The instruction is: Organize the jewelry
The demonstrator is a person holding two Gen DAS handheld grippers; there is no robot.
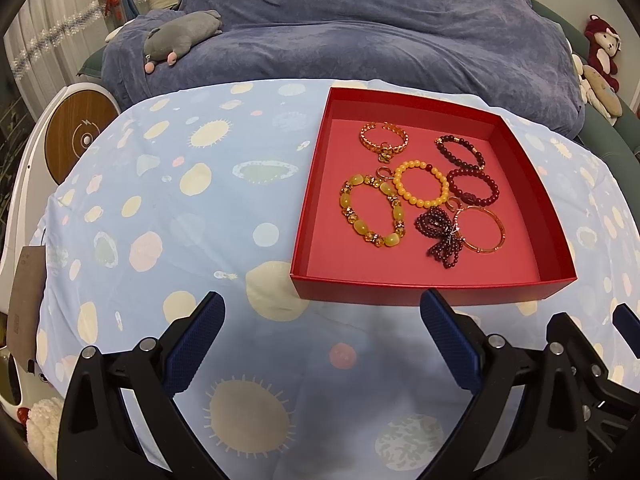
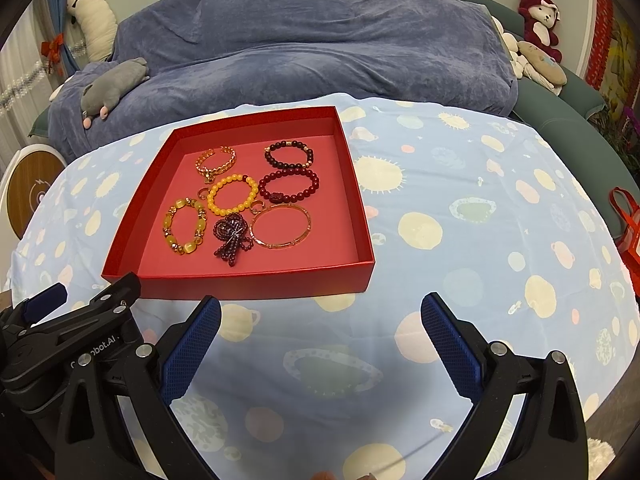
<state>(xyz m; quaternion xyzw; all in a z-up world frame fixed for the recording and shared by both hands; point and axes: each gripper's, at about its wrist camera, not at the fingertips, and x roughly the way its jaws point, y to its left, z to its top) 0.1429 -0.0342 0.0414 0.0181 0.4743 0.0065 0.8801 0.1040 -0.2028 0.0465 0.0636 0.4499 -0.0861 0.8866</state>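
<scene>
- My left gripper [image 1: 322, 330] sits at the bottom of the left wrist view, jaws spread wide, nothing between them, above the patterned cloth [image 1: 180, 208] covering the surface.
- My right gripper [image 2: 320, 332] is low centre in the right wrist view, also wide open and empty; the left one shows beside it at lower left of that frame.
- Red tray [image 1: 424, 290] is centre-right in the left view, centre-left in the right view, just past both sets of fingertips, not touched.
- All jewelry lies inside the tray:
- gold link bracelet [image 1: 384, 140] at upper left of the tray floor
- dark bead bracelet [image 1: 460, 152] at upper right
- orange bead bracelet [image 1: 420, 184] in the middle
- dark red bead bracelet [image 1: 474, 186] just right of it, touching or nearly so
- chunky yellow stone bracelet [image 1: 372, 210] at lower left
- bunched purple bead strand [image 1: 440, 236] low centre, overlapping the thin gold bangle [image 1: 482, 230] to its right
- small ring [image 1: 384, 172] btwn the yellow and orange ones; 2nd ring [image 2: 256, 207] by the bangle.
- Bkgd: blue blanket [image 1: 360, 32] over a sofa, grey plush toy [image 1: 180, 36] upper left, red plush toy [image 2: 540, 20] upper right.
</scene>
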